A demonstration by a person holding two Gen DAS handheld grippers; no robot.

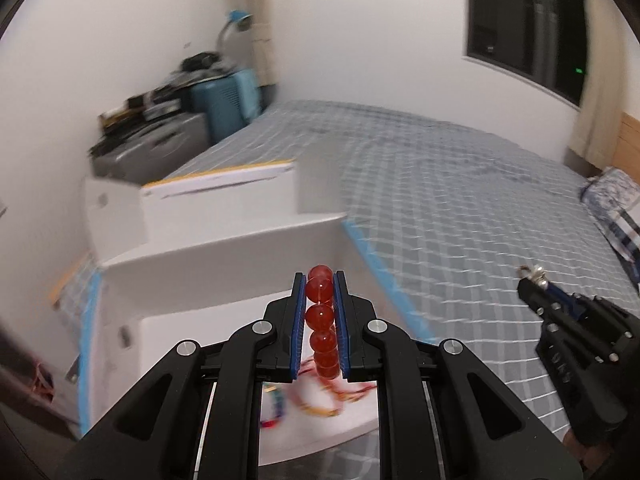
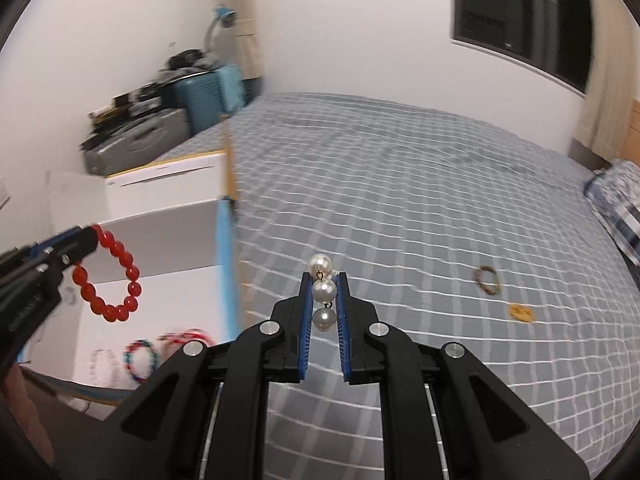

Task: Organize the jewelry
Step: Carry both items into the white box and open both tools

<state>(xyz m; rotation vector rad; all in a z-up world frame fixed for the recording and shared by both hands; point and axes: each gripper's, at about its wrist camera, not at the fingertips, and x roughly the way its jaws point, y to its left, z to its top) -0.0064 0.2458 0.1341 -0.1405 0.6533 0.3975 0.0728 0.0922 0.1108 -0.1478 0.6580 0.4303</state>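
Note:
My left gripper (image 1: 320,280) is shut on a red bead bracelet (image 1: 321,316) and holds it above the open white box (image 1: 224,252). In the right wrist view that gripper (image 2: 90,236) shows at the left with the red bracelet (image 2: 108,276) hanging from it. My right gripper (image 2: 323,276) is shut on a white pearl bracelet (image 2: 323,290) above the grey checked bed (image 2: 400,208). It shows at the right of the left wrist view (image 1: 528,274). Several bracelets (image 2: 142,356) lie inside the box. A dark beaded bracelet (image 2: 486,280) and a yellow one (image 2: 520,313) lie on the bed.
A second white box (image 1: 216,188) stands behind the open one. Suitcases and clutter (image 1: 172,120) fill the far left corner. A pillow (image 2: 616,196) lies at the right, under a dark window (image 2: 520,8).

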